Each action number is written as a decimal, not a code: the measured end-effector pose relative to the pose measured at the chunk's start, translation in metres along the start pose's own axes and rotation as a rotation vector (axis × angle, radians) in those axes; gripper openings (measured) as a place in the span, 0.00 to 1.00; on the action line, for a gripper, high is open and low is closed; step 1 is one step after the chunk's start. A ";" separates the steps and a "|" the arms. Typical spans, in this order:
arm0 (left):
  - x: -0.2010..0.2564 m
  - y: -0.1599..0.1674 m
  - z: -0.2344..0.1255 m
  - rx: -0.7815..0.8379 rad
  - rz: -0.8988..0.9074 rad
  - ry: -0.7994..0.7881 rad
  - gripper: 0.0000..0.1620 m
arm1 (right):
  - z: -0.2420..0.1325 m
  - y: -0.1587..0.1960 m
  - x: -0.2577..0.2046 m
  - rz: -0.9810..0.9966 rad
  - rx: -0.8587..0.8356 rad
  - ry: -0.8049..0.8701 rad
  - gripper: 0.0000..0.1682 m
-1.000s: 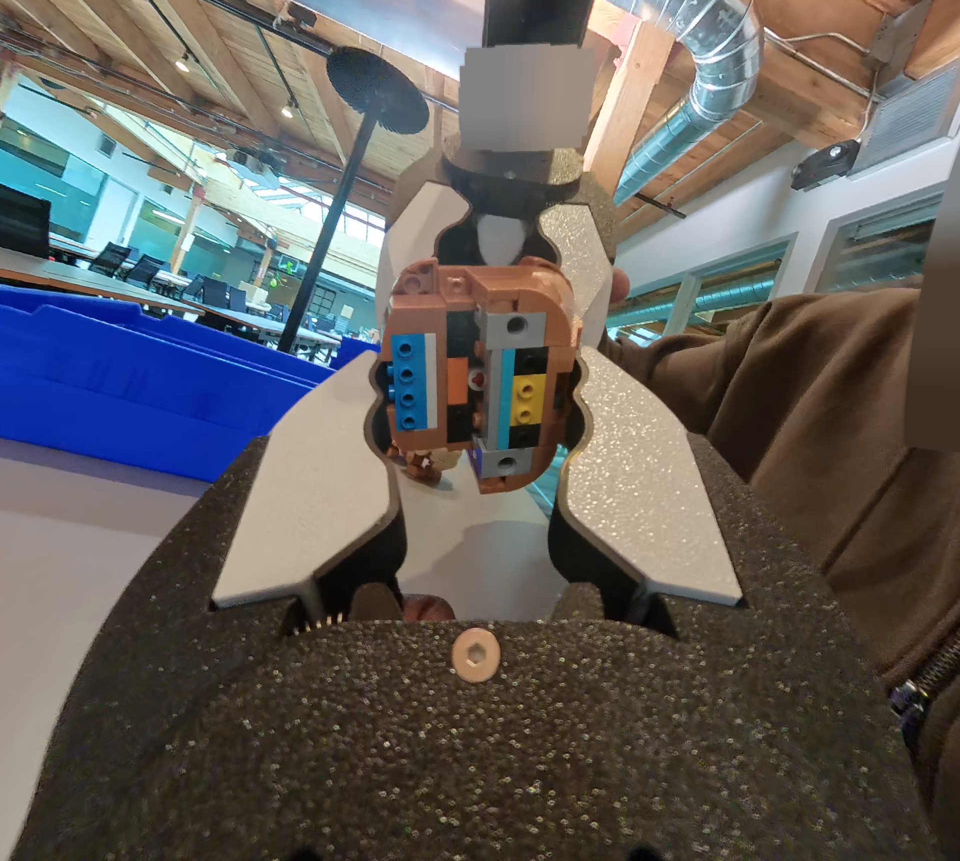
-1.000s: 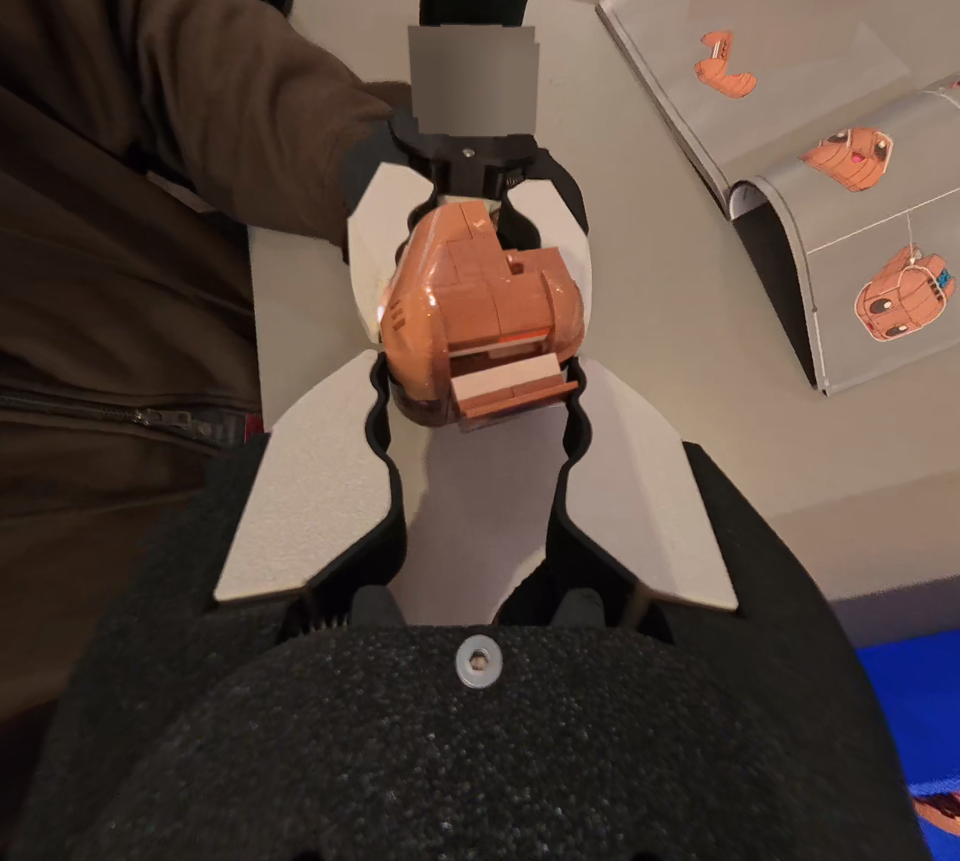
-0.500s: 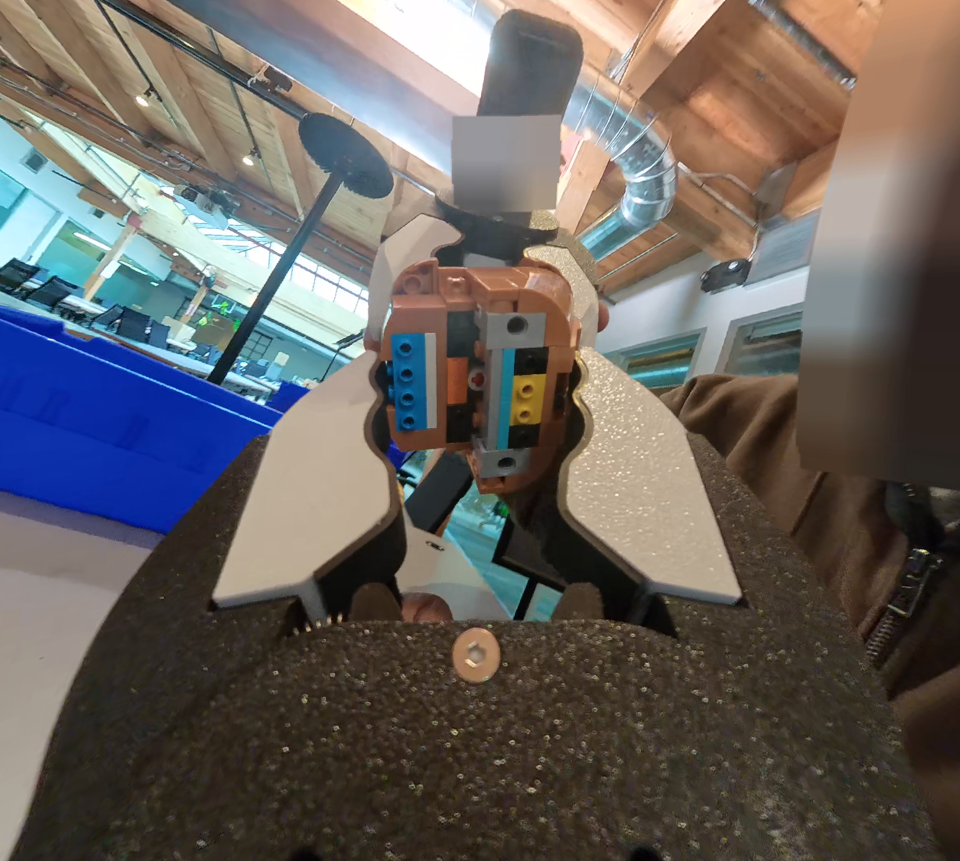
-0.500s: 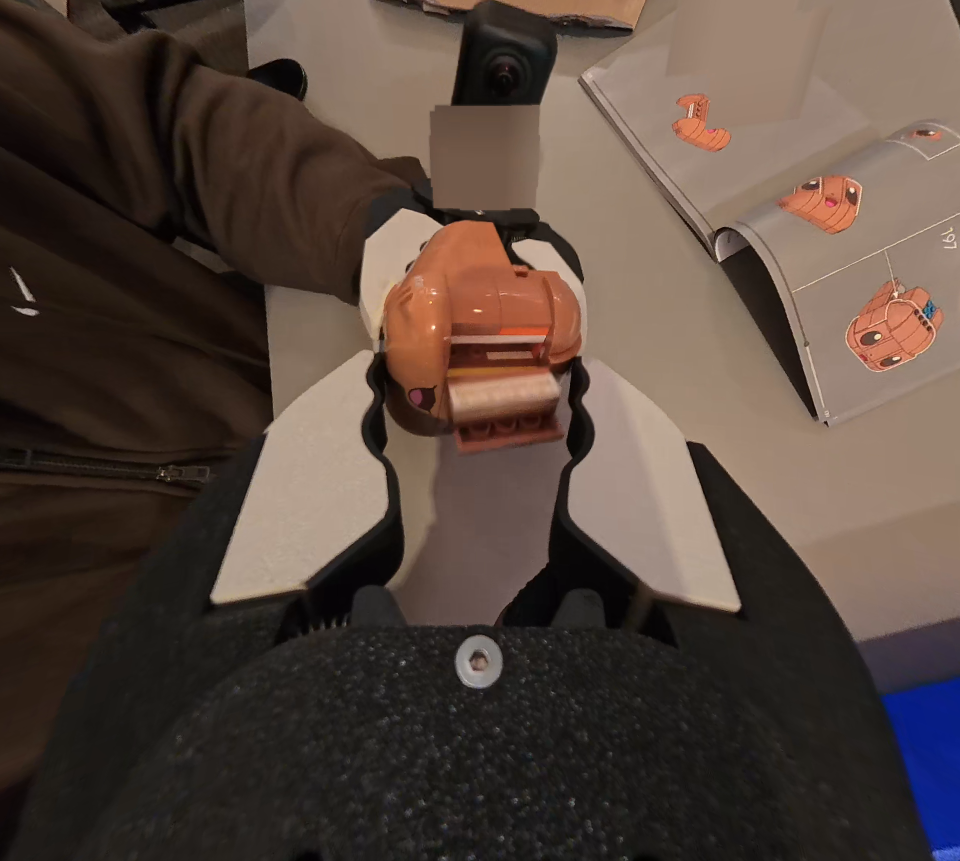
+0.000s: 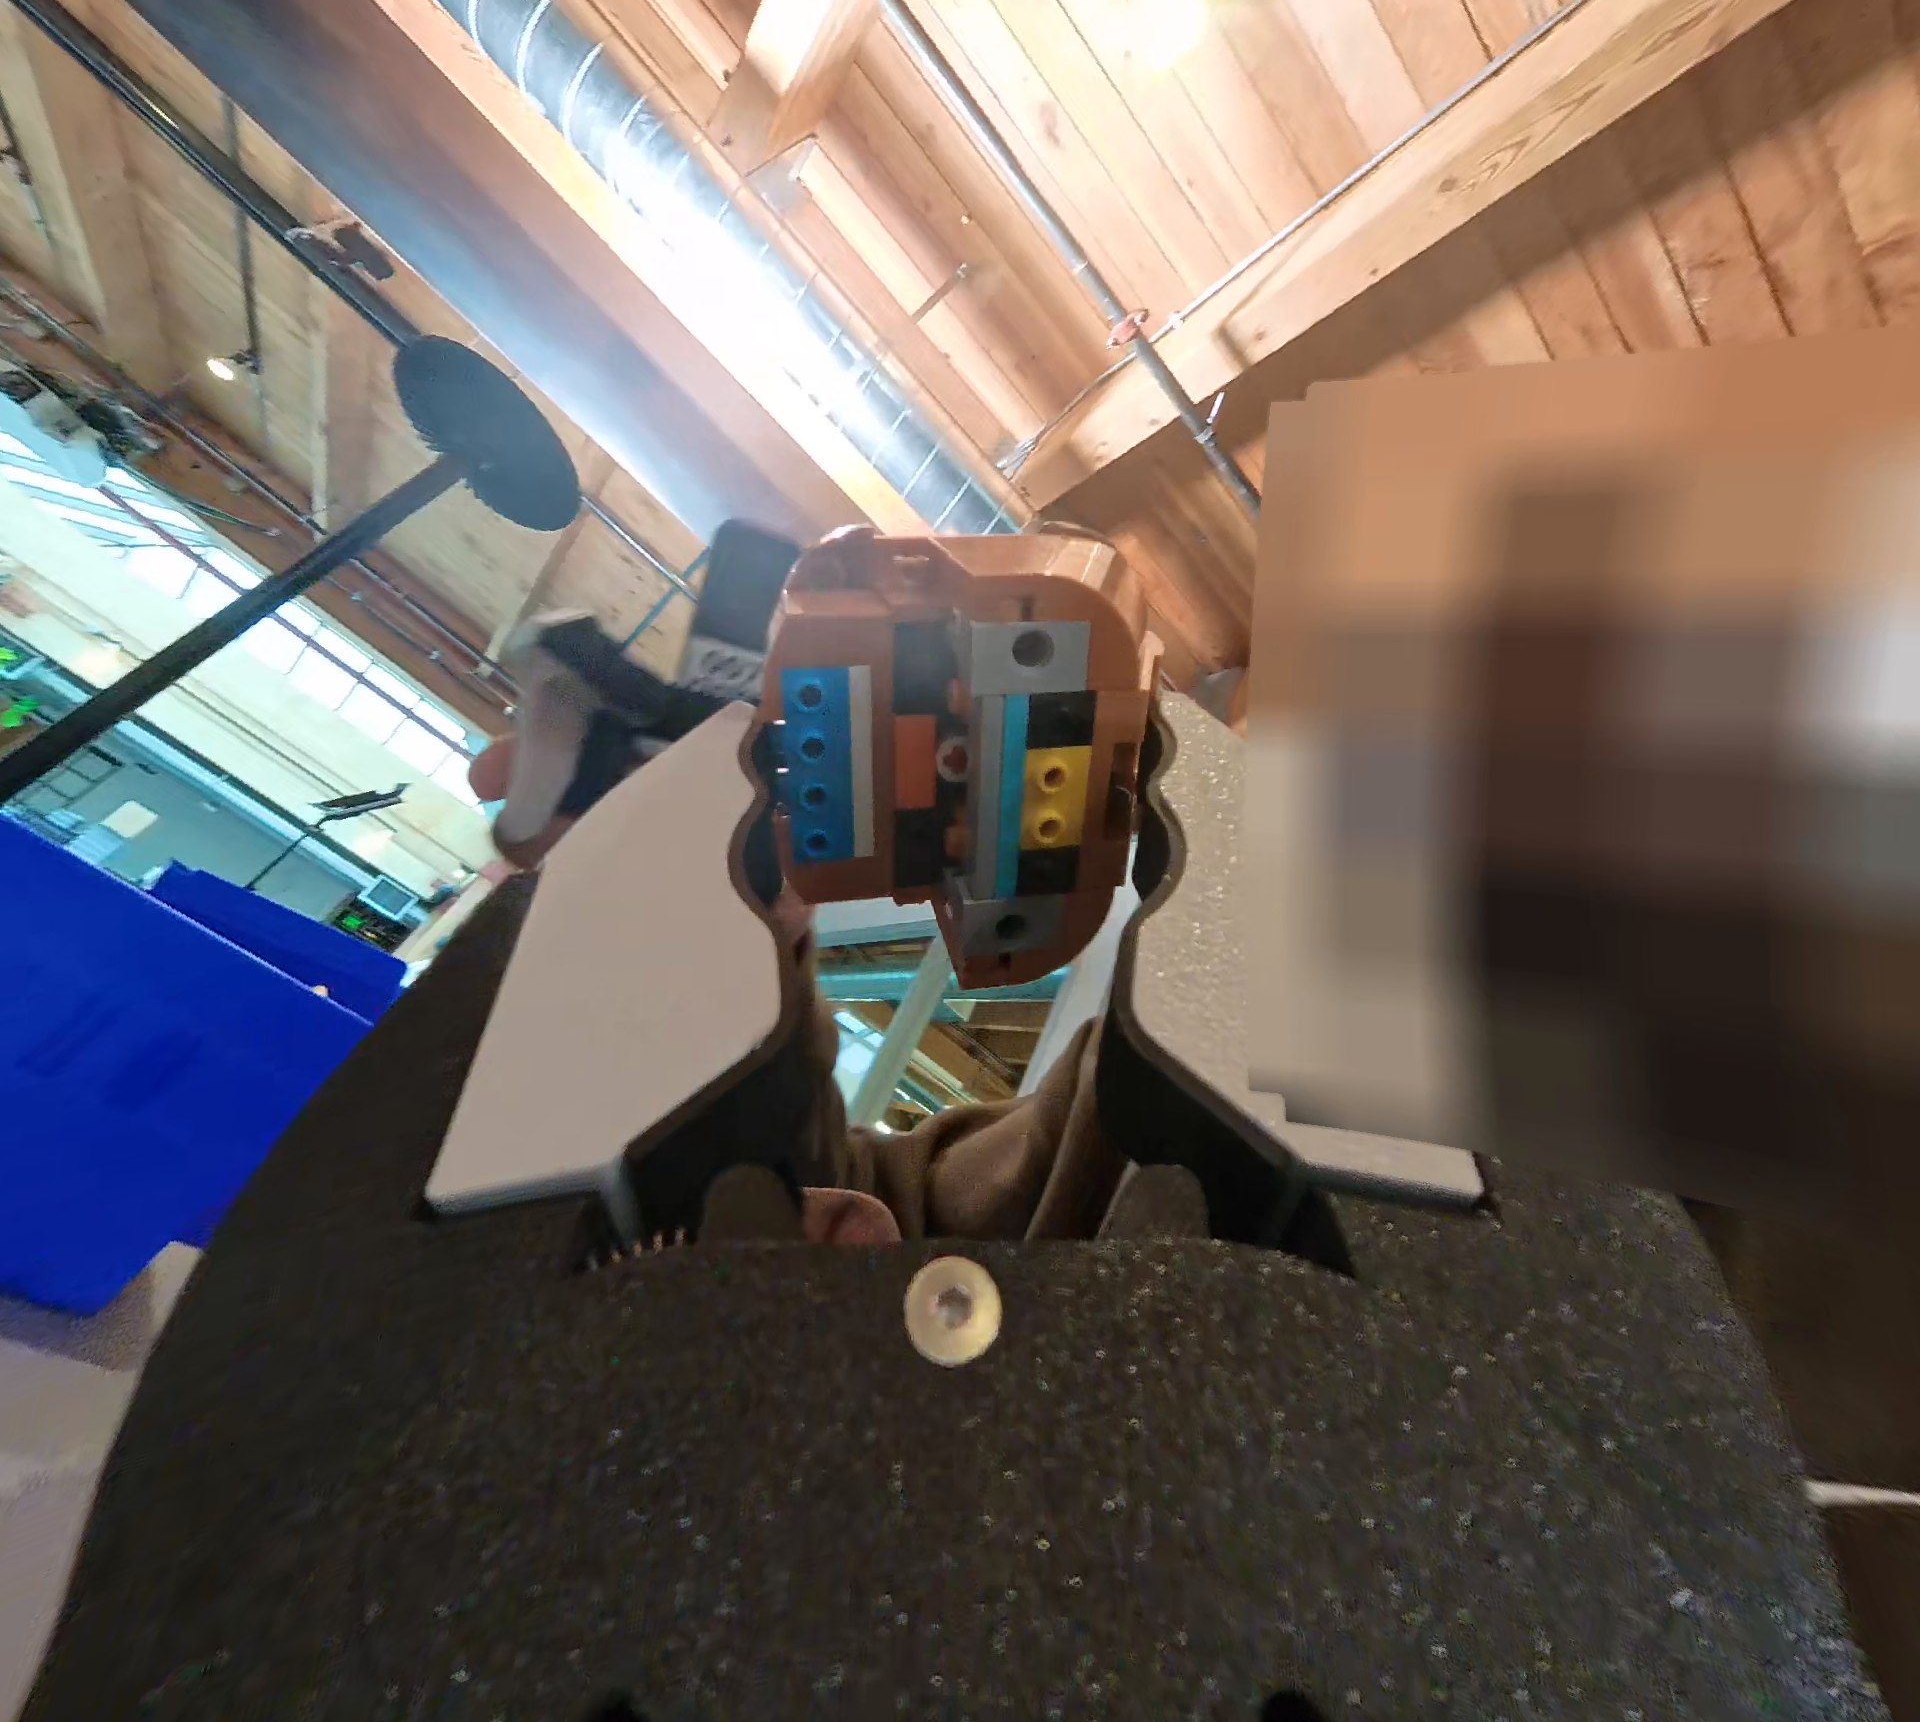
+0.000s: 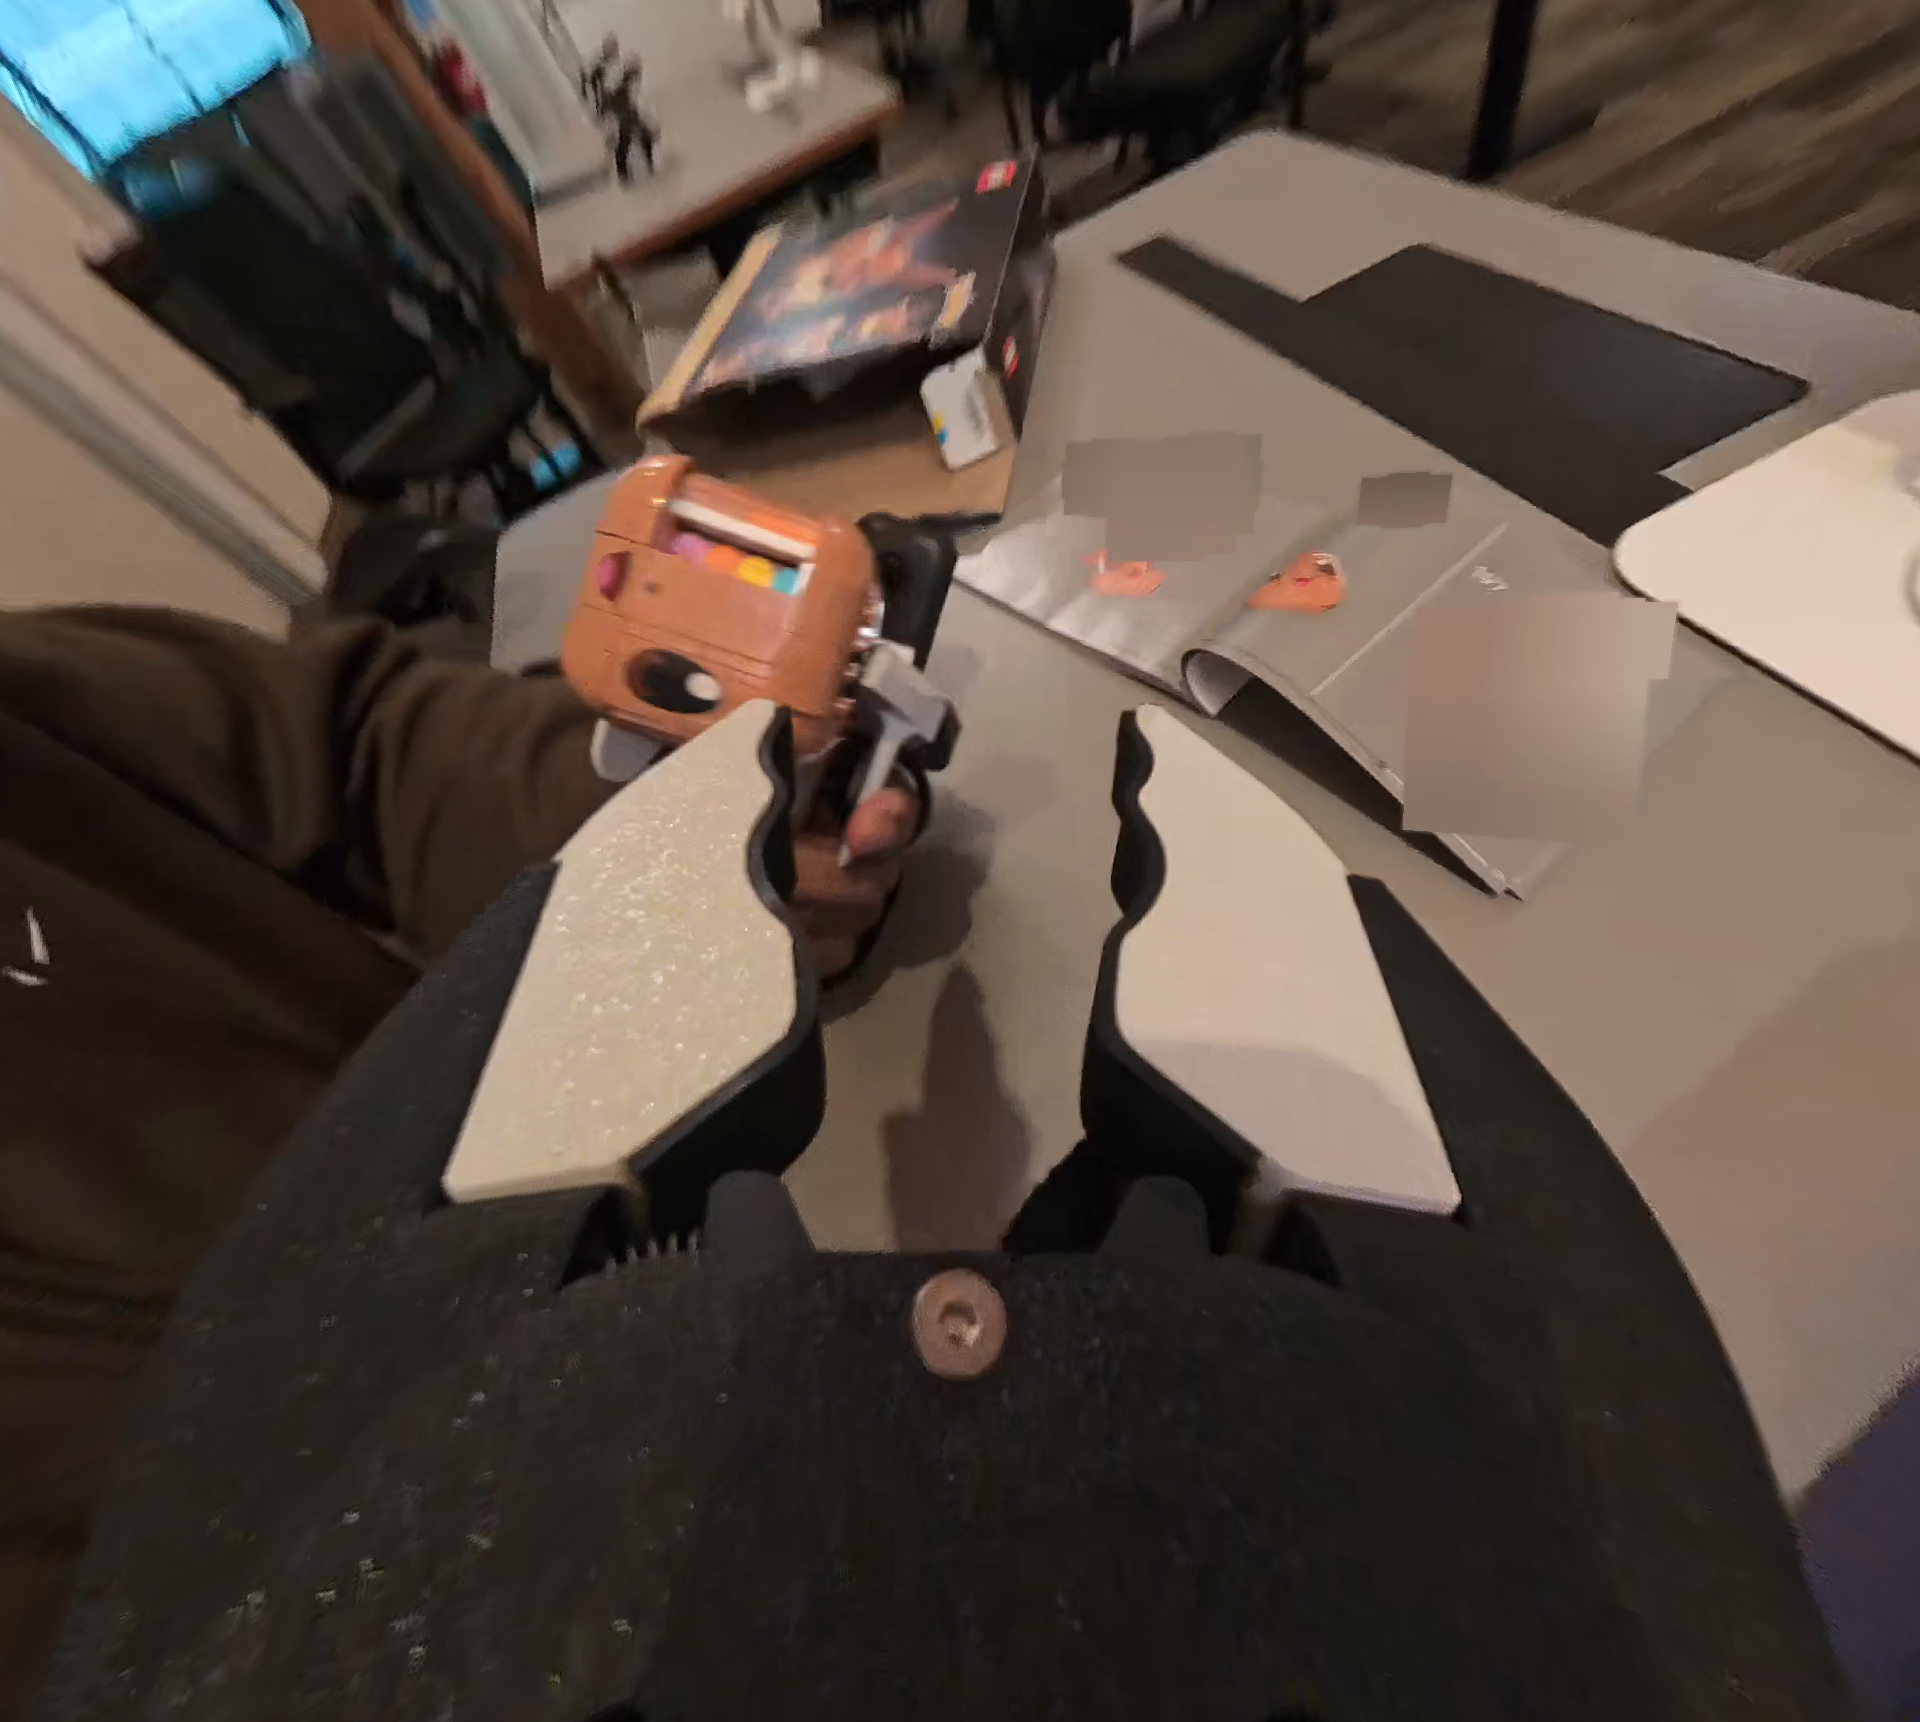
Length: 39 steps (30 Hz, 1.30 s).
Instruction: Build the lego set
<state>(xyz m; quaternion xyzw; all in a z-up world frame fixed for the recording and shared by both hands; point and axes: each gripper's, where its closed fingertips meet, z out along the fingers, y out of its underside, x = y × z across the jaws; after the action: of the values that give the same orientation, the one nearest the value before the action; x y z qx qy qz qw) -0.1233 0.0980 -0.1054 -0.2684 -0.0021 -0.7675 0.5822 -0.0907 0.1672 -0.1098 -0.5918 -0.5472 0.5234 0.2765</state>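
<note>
Left gripper (image 5: 951, 799) clamps the lego head (image 5: 951, 768) up off the tabletop (image 6: 1039, 997), probably for checking; right gripper (image 6: 951, 758) gapes empty.

Bright ceiling glare; right wrist view's background motion-blurred.

Printing showing on lego box (image 6: 873, 311), blurred beyond reading; small number sitting on open instruction booklet (image 6: 1340, 633) page; nothing else bearing readable writing.

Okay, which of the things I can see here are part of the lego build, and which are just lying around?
Part of the build:
brown lego model
left gripper holding it
open instruction booklet
right gripper, empty

Lying about:
set box
black mat
blue bin
</note>
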 end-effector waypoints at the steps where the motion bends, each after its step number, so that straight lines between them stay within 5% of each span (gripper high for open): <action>1: 0.001 0.001 0.000 -0.005 -0.008 0.011 0.41 | -0.006 0.003 0.009 0.039 0.049 0.004 0.35; 7: 0.008 0.006 0.003 -0.027 -0.078 0.089 0.41 | -0.030 0.012 0.029 0.119 0.231 -0.048 0.34; 24: 0.016 0.037 0.012 -0.194 -0.124 0.148 0.41 | -0.005 0.015 -0.056 -0.112 0.237 -0.192 0.37; 39: 0.019 0.063 0.015 -0.336 -0.121 0.161 0.41 | 0.006 0.027 -0.075 -0.012 0.225 -0.351 0.41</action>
<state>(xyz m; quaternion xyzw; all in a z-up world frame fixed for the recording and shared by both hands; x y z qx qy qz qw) -0.0641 0.0656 -0.1040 -0.2992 0.1565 -0.8095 0.4802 -0.0752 0.0885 -0.1119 -0.4537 -0.5285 0.6747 0.2444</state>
